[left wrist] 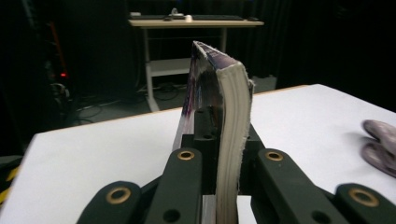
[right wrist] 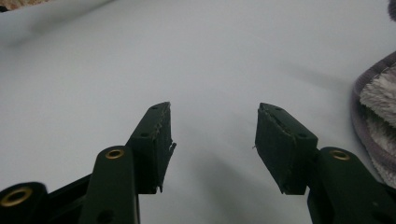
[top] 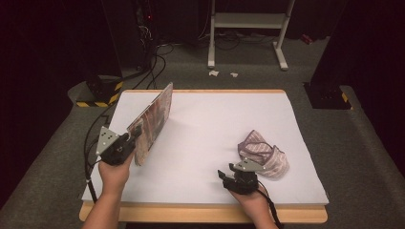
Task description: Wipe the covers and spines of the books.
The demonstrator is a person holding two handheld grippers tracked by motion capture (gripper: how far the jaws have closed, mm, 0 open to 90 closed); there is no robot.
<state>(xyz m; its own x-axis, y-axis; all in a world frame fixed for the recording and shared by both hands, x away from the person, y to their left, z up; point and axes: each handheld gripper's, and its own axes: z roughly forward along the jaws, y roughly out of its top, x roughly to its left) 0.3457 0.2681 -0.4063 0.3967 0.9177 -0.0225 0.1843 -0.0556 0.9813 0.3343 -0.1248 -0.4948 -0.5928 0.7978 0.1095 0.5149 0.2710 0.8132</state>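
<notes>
A thick soft-cover book stands tilted on its lower edge on the left of the white table. My left gripper is shut on its near end. In the left gripper view the jaws clamp the book at its page edge, with my left gripper pointing along it. A striped purple-grey fabric item with a fluffy lining lies at the right. My right gripper rests just in front of it and to its left, open with nothing between its jaws. In the right gripper view, my right gripper points over bare table and the fabric item lies at the right edge.
Beyond the table's far edge stand a white-framed stand, loose cables and two black bases with yellow stripes. The wooden table rim runs along the near side.
</notes>
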